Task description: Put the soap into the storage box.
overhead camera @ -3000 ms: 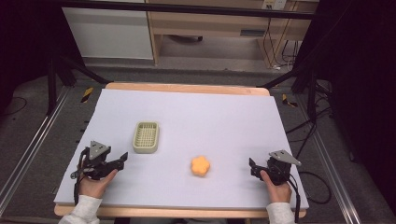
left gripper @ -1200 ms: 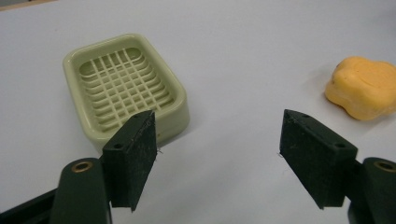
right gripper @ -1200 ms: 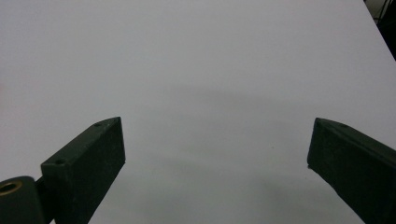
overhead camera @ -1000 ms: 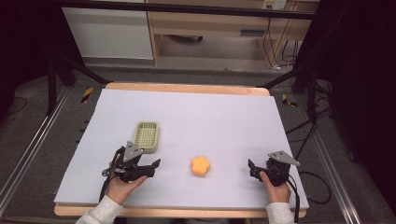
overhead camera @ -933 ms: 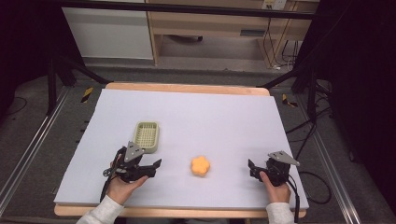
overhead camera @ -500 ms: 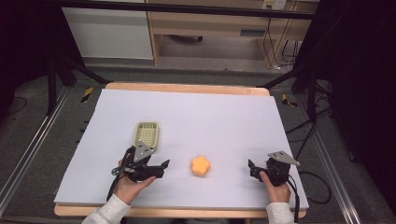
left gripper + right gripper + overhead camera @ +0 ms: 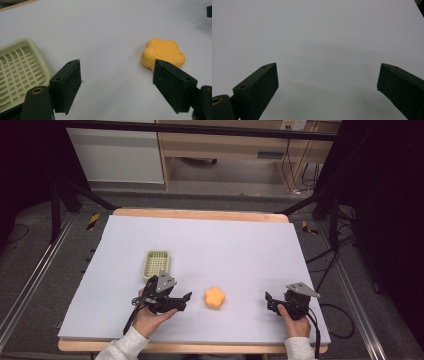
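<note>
Parted fingers (image 7: 259,90) above bare white table (image 7: 322,37)

the left tool (image 7: 186,298) has moved toward the orange block (image 7: 214,297), its jaws opening.

black claws (image 7: 186,297), grey plates, white sleeves (image 7: 122,347)

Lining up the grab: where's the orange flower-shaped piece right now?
In the high view the orange piece lies on the white table, near the front, just right of the open left gripper and diagonally right of the green basket.
</note>
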Action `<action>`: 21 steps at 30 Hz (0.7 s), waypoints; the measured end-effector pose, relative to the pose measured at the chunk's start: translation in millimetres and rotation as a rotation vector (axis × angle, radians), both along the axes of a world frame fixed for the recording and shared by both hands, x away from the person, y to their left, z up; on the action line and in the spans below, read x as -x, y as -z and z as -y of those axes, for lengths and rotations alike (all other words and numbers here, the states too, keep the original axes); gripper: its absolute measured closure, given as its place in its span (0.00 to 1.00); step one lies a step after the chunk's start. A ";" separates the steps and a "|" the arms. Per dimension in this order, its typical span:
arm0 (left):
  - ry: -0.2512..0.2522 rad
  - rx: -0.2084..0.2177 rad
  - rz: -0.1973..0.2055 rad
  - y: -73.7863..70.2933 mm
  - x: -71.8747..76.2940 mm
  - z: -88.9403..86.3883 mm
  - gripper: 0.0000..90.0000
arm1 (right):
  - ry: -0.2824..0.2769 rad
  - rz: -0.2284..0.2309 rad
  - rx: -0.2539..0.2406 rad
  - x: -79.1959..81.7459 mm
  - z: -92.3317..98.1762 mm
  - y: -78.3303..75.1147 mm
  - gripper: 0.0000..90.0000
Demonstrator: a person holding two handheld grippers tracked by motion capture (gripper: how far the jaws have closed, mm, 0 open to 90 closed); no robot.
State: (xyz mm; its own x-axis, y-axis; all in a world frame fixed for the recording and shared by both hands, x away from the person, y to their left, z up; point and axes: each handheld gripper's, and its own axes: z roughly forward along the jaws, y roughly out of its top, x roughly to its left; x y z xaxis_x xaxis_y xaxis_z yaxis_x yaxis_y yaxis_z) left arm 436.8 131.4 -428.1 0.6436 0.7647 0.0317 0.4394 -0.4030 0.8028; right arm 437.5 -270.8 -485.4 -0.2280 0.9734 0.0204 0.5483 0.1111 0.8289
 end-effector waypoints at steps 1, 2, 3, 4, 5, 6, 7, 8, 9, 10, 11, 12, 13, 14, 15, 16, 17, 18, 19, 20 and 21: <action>0.003 -0.001 -0.002 -0.1 -0.3 0.8 0.25 | -0.002 0.001 0.002 0.2 -0.1 0.0 0.04; 0.004 0.001 -0.002 0.0 -0.6 1.7 0.25 | 0.000 0.002 0.004 0.3 -0.6 0.0 0.04; 0.004 0.003 -0.002 -0.1 -0.8 2.8 0.25 | 0.003 -0.002 0.011 -0.3 -1.0 0.3 0.04; 0.010 0.003 -0.005 -0.4 -1.1 5.4 0.25 | 0.004 -0.002 0.012 -0.4 -1.1 0.3 0.04; 0.010 0.003 -0.005 -0.4 -1.1 5.4 0.25 | 0.004 -0.002 0.012 -0.4 -1.1 0.3 0.04; 0.017 -0.001 -0.003 -0.1 -1.2 8.8 0.25 | 0.003 0.002 0.010 0.0 -1.1 0.2 0.04; 0.017 -0.001 -0.003 -0.1 -1.2 8.8 0.25 | 0.003 0.002 0.010 0.0 -1.1 0.2 0.04; 0.024 -0.005 -0.003 0.4 -0.8 12.4 0.25 | 0.003 0.005 0.012 0.5 -1.0 0.0 0.04; 0.027 -0.009 -0.003 0.7 -0.6 14.1 0.25 | 0.006 0.006 0.016 0.5 -1.3 0.1 0.05; 0.028 -0.010 -0.002 0.9 -0.4 15.8 0.25 | 0.006 0.004 0.020 0.2 -1.5 0.3 0.05; 0.028 -0.010 -0.002 0.9 -0.4 15.8 0.25 | 0.006 0.004 0.020 0.2 -1.5 0.3 0.05; 0.031 -0.009 -0.002 1.1 -0.4 17.3 0.25 | 0.001 0.000 0.020 0.1 -1.8 0.4 0.05; 0.034 -0.011 -0.002 1.1 -0.5 18.6 0.25 | -0.004 -0.002 0.023 -0.1 -2.2 0.6 0.05; 0.037 -0.011 -0.003 1.1 -0.9 20.6 0.25 | -0.004 -0.003 0.024 -0.1 -2.5 0.6 0.06; 0.037 -0.011 -0.003 1.1 -0.9 20.6 0.25 | -0.004 -0.003 0.024 -0.1 -2.5 0.6 0.06; 0.037 -0.010 -0.006 1.1 -1.2 21.6 0.25 | -0.004 -0.003 0.024 0.0 -2.6 0.6 0.06; 0.040 -0.009 -0.008 1.0 -1.4 22.6 0.25 | -0.004 -0.003 0.024 0.0 -2.6 0.6 0.06; 0.043 -0.010 -0.008 1.0 -1.6 23.7 0.25 | -0.003 -0.003 0.021 0.0 -2.5 0.6 0.06; 0.045 -0.007 -0.008 1.1 -1.6 26.3 0.25 | -0.002 -0.003 0.019 -0.2 -2.0 0.8 0.06; 0.050 -0.008 -0.008 0.8 -1.6 27.4 0.24 | -0.001 -0.004 0.020 -0.2 -2.0 0.8 0.06; 0.050 -0.008 -0.008 0.8 -1.6 27.4 0.24 | -0.001 -0.004 0.020 -0.2 -2.0 0.8 0.06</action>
